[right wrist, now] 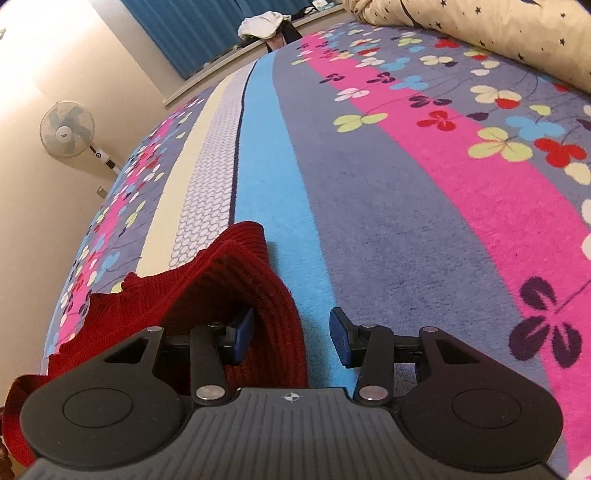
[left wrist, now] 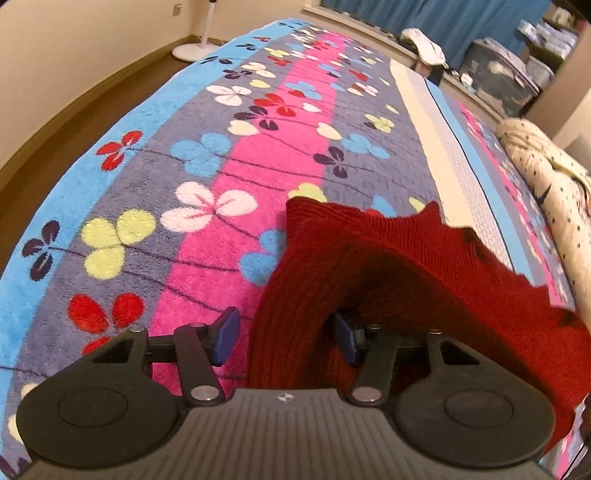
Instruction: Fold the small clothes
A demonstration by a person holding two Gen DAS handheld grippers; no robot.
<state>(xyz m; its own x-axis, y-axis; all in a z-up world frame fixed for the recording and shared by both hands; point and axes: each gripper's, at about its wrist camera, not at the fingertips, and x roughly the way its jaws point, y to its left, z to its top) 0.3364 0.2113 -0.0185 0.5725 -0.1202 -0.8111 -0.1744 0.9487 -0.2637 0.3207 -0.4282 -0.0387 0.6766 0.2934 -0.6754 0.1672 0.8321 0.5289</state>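
Observation:
A dark red ribbed knit garment (left wrist: pixel 388 266) lies bunched on a fleece blanket with a flower print (left wrist: pixel 207 155). In the left wrist view a fold of it drapes over the right-hand finger of my left gripper (left wrist: pixel 286 338) and fills most of the gap. The left pad (left wrist: pixel 227 334) stands clear of the cloth, so the jaws are open. In the right wrist view the same red garment (right wrist: pixel 229 280) covers the left-hand finger of my right gripper (right wrist: pixel 291 338). The right pad (right wrist: pixel 341 339) is bare over the blanket's blue stripe (right wrist: pixel 280 206), and these jaws are open too.
A cream duvet with dark stars (right wrist: pixel 498 26) is heaped at the blanket's far side. A standing fan (right wrist: pixel 68 129) is by the wall. White clothes (left wrist: pixel 424 44) and clear storage boxes (left wrist: pixel 502 74) sit near the blue curtain. Brown floor (left wrist: pixel 55 122) borders the blanket.

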